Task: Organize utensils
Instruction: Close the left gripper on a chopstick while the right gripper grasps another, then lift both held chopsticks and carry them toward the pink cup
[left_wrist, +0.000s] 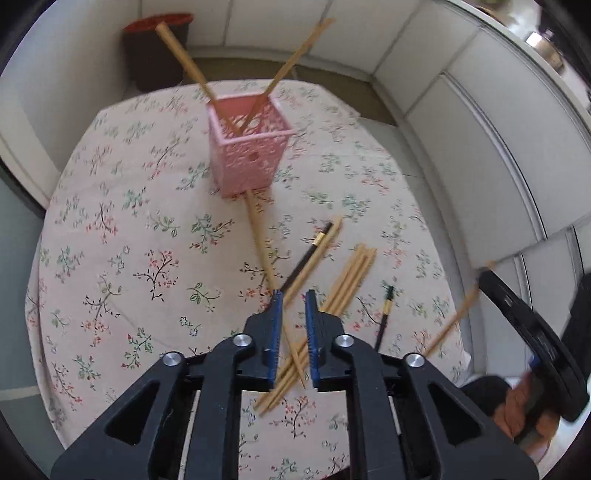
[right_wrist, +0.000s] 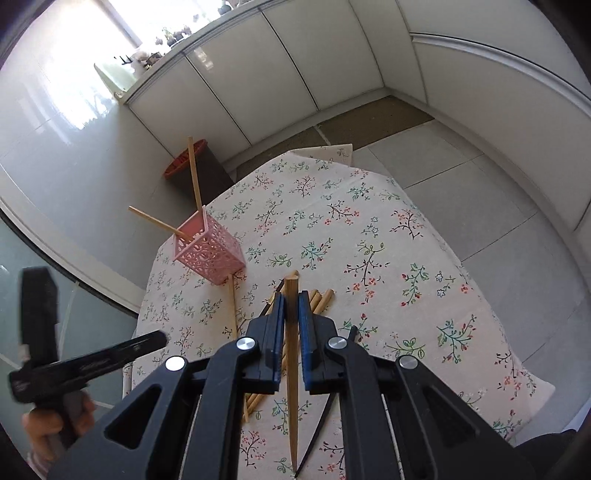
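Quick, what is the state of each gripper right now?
Left gripper: open, holding nothing, above the loose chopsticks.
Right gripper: closed on one wooden chopstick.

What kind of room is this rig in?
Probably a home kitchen or dining corner. White cabinet fronts run along the walls under a counter, the floor is tiled, and a small table wears a floral tablecloth with wooden chopsticks and a pink holder.
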